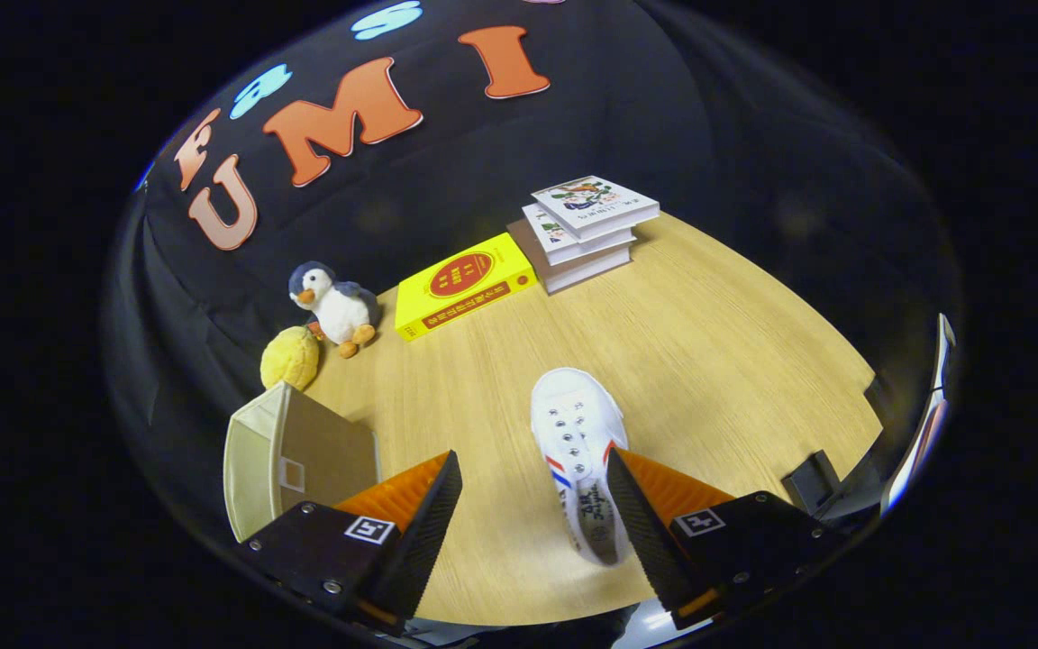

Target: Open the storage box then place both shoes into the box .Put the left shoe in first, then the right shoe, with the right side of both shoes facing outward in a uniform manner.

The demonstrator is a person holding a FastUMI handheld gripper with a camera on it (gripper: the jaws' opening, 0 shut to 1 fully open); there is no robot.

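1. One gripper (pixel 532 500) over wooden table (pixel 708 361), fingers spread wide, holding nothing.
2. White shoe (pixel 578 451) lying on table between the fingers, close against the inner edge of the right finger; contact with that finger unclear, left finger well apart from it. Toe pointing away from gripper, laces up, red and blue stripes on side.
3. Beige storage box (pixel 280 455) on table just beside and behind left finger, partly hidden by it; lid state not readable.
4. Yellow book (pixel 460 287) flat on table, well beyond the shoe.
5. Stack of books (pixel 587 230) just beside yellow book, at far table edge.
6. Penguin plush (pixel 336 306) near yellow book, yellow plush (pixel 290 358) next to it, just beyond storage box.
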